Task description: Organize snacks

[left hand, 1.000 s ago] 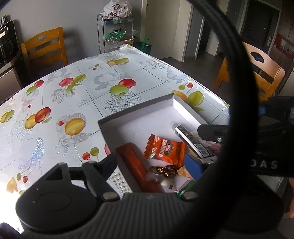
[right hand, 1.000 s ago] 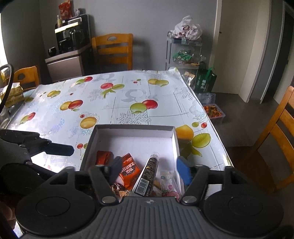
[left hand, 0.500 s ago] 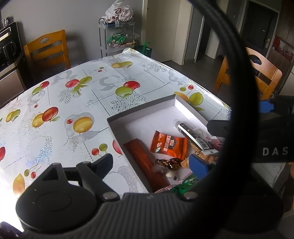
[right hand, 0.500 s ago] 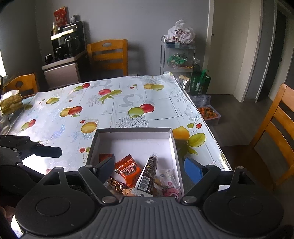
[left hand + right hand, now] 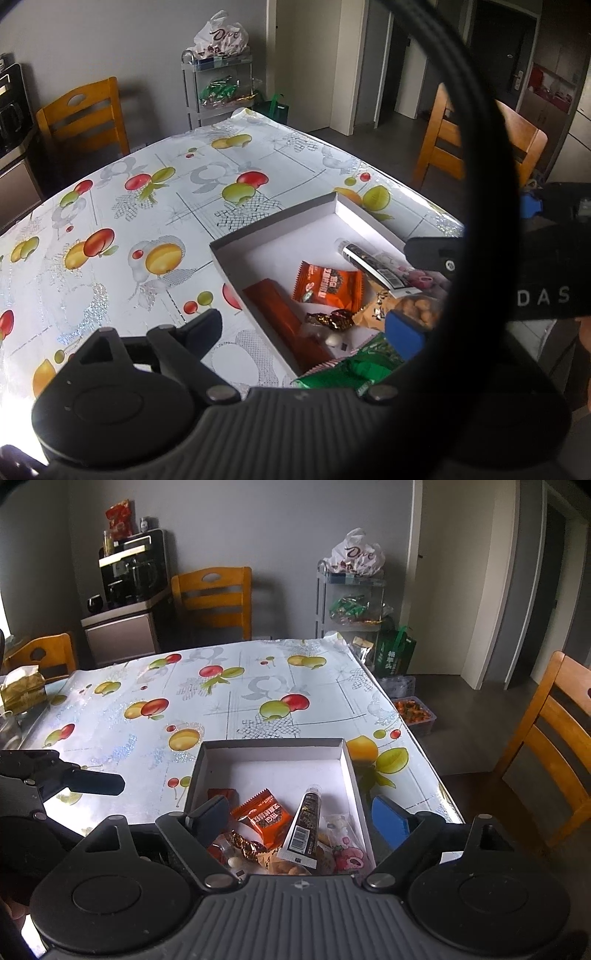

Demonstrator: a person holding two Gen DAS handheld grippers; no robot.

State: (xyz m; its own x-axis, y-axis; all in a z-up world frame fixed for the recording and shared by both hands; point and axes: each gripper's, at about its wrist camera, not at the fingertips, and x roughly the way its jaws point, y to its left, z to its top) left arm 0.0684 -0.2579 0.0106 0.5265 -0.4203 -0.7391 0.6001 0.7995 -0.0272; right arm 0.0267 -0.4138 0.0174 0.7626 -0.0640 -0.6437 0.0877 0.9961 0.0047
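A shallow white box (image 5: 280,225) (image 5: 273,743) sits at the near right edge of the table. It holds several snacks: an orange packet (image 5: 327,284) (image 5: 264,818), a long red-brown bar (image 5: 280,314), a dark tube (image 5: 369,264) (image 5: 304,823), a gold-wrapped candy (image 5: 334,319) (image 5: 245,847), a peanut bag (image 5: 413,308), a pink packet (image 5: 349,853) and a green packet (image 5: 354,369). My left gripper (image 5: 306,332) is open and empty above the box's near left corner. My right gripper (image 5: 299,816) is open and empty above the box's near end.
The table has a fruit-print cloth (image 5: 221,701). Wooden chairs (image 5: 212,594) (image 5: 550,738) stand at the far side and at the right. A metal rack with snack bags (image 5: 351,598) stands beyond the table. A tissue pack (image 5: 22,690) lies at the far left.
Both grippers have pulled back and risen from the box, so more of the box and table shows. The snacks have not moved. Both stay open.
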